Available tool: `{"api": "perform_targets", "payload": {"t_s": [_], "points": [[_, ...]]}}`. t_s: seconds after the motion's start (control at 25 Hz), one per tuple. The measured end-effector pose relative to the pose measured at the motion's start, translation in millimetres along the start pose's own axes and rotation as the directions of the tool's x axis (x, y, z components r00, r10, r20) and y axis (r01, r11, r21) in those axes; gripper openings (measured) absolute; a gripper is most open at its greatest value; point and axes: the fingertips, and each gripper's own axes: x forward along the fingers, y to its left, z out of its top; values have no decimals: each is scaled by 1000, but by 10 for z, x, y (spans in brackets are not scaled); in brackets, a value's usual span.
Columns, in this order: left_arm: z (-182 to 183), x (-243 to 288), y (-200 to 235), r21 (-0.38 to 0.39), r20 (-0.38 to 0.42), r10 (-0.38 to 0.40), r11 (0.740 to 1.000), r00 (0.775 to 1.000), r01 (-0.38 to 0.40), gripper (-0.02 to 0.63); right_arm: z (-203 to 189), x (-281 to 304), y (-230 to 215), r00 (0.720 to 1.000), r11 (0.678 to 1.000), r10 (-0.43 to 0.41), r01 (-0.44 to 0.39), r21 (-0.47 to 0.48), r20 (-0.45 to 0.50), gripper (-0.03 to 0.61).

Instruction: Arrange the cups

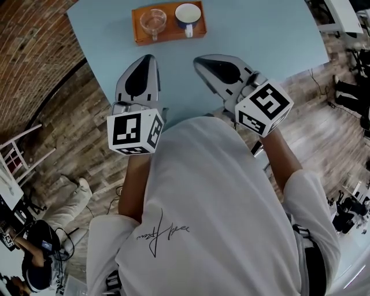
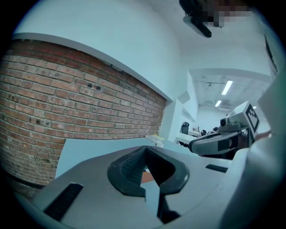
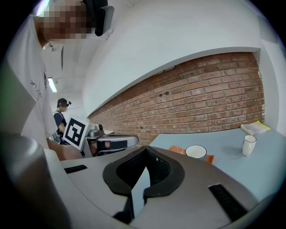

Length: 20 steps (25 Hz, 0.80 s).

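Two grippers hang side by side over the near edge of the light-blue table point(image 1: 266, 40), just ahead of the person's white shirt point(image 1: 214, 202). The left gripper point(image 1: 151, 57) has its jaws pressed together, tips meeting in a point with nothing between them. The right gripper point(image 1: 198, 59) is likewise closed tip to tip and empty. In the head view the right one slants inward toward the left one, so both noses aim at the same far part of the table. Beyond them lies a stretch of bare tabletop, so both are well apart from the cups. At the far edge sits an orange tray point(image 1: 139, 36) with two cups upright on it, side by side. A clear glass cup point(image 1: 153, 21) stands on the tray's left half, roughly straight ahead of the left gripper. A white cup point(image 1: 188, 14) with a blue outside stands on the right half, about in line with the right gripper's tip. In the right gripper view that white cup point(image 3: 195, 152) shows to the right of the closed jaws, on the tray point(image 3: 175, 149). Farther right a small white cup point(image 3: 248, 145) stands on the table, off the tray. Behind it a yellowish pad point(image 3: 255, 128) lies near the brick wall point(image 3: 201, 98).
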Motion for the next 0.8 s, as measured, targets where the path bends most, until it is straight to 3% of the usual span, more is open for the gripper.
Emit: {"api": "perform_targets", "payload": {"t_s": [0.8], "points": [[-26, 1, -28, -7, -7, 12, 1000, 1000, -12, 11, -30, -28, -8, 1000, 1000, 7, -7, 2, 3, 19]]}}
